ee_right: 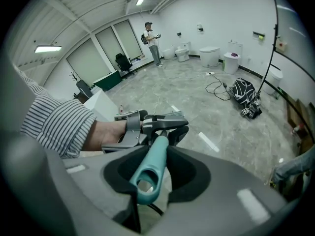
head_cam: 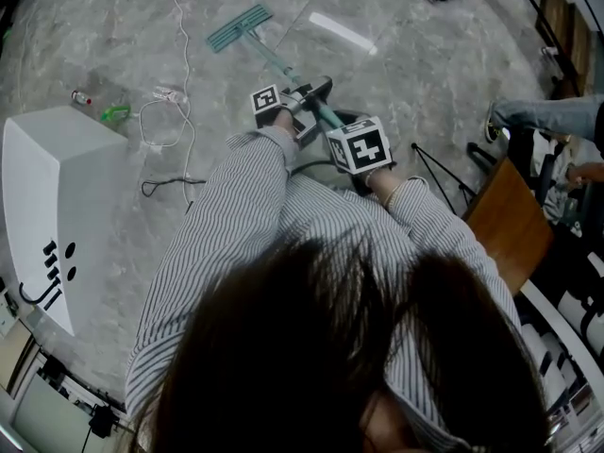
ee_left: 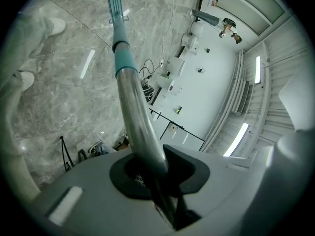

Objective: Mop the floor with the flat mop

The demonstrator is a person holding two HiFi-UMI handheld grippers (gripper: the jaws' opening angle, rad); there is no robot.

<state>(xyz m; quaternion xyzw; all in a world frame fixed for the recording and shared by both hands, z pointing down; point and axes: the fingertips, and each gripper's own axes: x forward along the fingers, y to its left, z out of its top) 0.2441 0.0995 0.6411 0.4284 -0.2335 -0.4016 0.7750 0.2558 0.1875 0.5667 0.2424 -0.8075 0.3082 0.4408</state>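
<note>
The flat mop has a teal head lying on the grey marble floor ahead of me. Its pole slants back toward my hands. My left gripper is shut on the metal part of the pole, lower down, and the mop head shows far along it. My right gripper is shut on the teal handle end nearer my body. In the right gripper view, the left gripper and a striped sleeve sit just ahead on the pole.
A white cabinet stands at the left, with loose cables, a green item and a small bottle on the floor beside it. A wooden table and a seated person's leg are at the right. A black bag lies farther off.
</note>
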